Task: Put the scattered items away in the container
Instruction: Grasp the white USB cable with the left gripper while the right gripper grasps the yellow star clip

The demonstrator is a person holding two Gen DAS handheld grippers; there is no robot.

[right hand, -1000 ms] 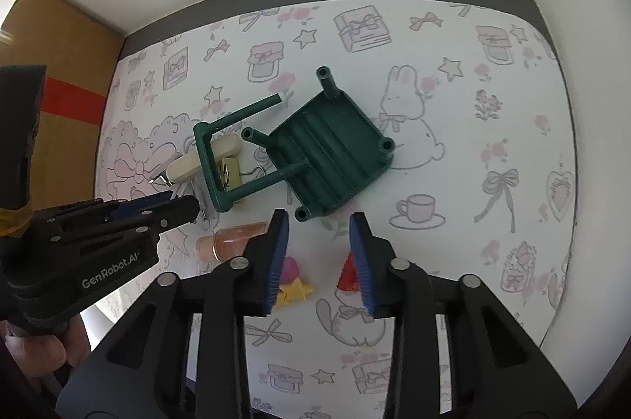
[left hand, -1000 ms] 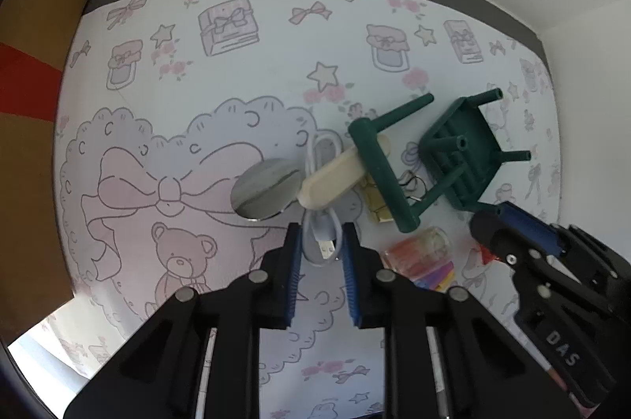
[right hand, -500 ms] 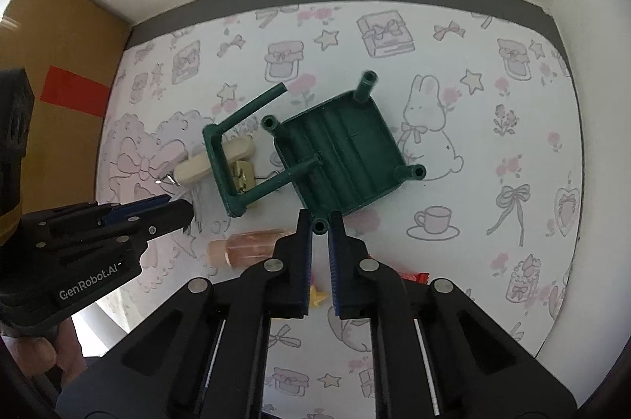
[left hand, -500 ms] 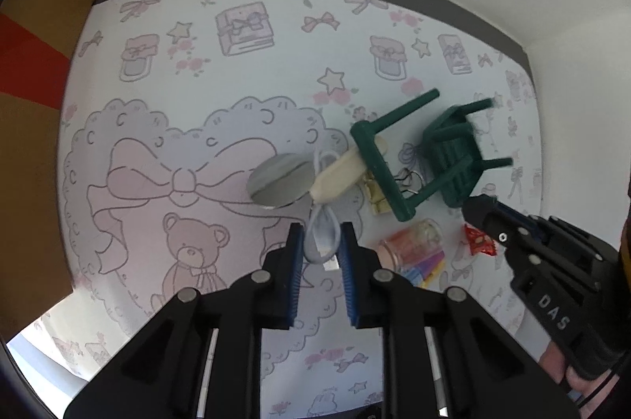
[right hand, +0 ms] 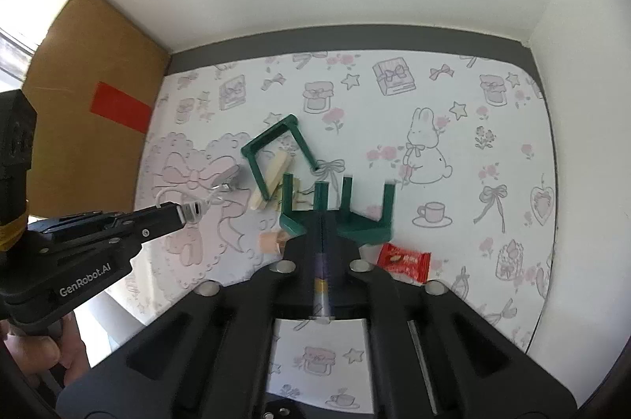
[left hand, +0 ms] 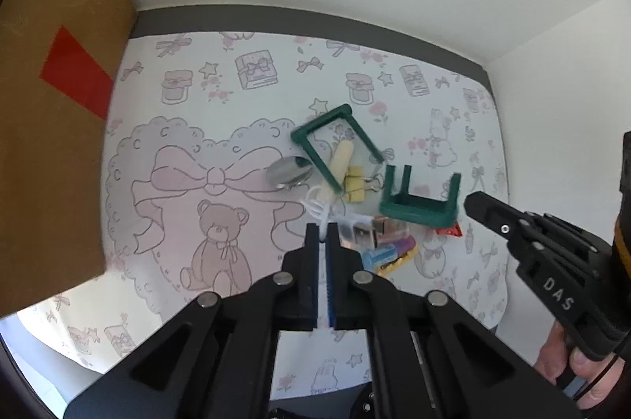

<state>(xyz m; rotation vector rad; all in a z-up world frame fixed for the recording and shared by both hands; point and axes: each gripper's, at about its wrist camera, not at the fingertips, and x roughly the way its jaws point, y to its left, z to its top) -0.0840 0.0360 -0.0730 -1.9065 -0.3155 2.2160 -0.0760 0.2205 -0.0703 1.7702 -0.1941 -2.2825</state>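
The green stool-shaped container (right hand: pixel 339 218) is clamped by the right gripper (right hand: pixel 322 222); a white cable (left hand: pixel 321 210) is pinched in the left gripper (left hand: pixel 322 233); a red sweet (right hand: pixel 404 259) lies beside the container.

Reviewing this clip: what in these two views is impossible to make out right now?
- Container: shows in neither view, unless it is the cardboard box, cut off by the edge.
- Right gripper contact on the green stool: hidden by its own fingers.
- Snack wrapper print: too small.
- Items under the clear box, left view: partly covered.
- White cable in the left gripper: plug end hidden there.
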